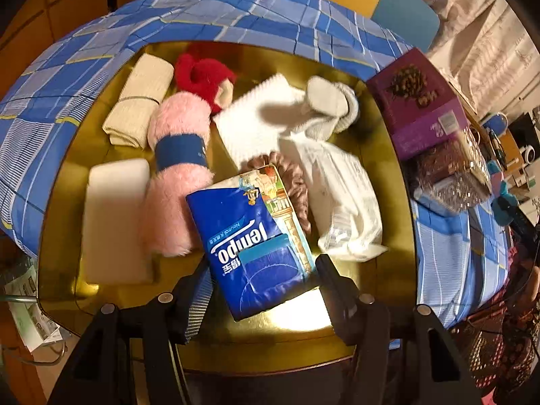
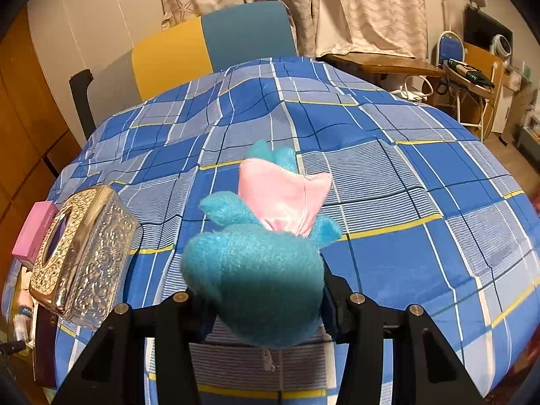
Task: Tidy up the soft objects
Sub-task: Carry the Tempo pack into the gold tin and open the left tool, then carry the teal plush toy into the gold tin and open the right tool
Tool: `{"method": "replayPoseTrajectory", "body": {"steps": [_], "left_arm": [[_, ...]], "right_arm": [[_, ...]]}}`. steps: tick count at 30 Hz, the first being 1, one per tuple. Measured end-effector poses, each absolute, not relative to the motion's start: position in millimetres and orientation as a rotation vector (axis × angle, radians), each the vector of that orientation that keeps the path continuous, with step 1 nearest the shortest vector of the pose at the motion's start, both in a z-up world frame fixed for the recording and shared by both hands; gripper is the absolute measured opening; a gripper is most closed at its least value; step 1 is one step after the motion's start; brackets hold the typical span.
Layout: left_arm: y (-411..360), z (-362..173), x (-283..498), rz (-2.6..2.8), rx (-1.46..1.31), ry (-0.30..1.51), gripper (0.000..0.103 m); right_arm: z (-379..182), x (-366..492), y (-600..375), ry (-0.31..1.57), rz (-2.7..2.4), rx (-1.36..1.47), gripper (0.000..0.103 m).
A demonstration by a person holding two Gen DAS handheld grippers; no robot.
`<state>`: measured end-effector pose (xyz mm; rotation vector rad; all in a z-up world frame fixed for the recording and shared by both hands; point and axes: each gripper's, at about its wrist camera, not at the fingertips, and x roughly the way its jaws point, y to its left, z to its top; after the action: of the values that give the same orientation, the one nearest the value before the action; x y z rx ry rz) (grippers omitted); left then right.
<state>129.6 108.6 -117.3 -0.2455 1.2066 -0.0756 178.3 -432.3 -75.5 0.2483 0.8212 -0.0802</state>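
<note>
1. Two views, left wrist first: the left gripper (image 1: 261, 281) holds a blue tissue pack (image 1: 251, 241) between widely spread fingers, low over the gold tray (image 1: 381, 155). The pads appear to press its sides, though contact is hard to confirm. Already lying in the tray are a pink plush roll (image 1: 177, 175), a red plush (image 1: 202, 76), a beige cloth (image 1: 140, 101), a white cloth (image 1: 251, 119) and a plastic bag (image 1: 341, 199).
2. Right wrist: the right gripper (image 2: 266, 310) is clamped on a teal plush toy (image 2: 256, 270) in a pink dress, above the checked tablecloth (image 2: 405, 185), outside the tray.
3. Judgement: mostly sorted; pack and toy remain.
</note>
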Motion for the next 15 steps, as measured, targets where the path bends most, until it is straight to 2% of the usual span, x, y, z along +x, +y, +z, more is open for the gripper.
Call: {"method": "replayPoseTrajectory", "body": {"steps": [8,15], "left_arm": [[107,-119,109,-0.092,-0.173,1.231,0.062],[123,-99,80,-0.105,-0.249,1.087,0.062]], "right_arm": [[-64,158,-420,0.801,-0.086,0.247,0.050],[-41,145,-402,0.763,-0.071,0.249,0.050]]}}
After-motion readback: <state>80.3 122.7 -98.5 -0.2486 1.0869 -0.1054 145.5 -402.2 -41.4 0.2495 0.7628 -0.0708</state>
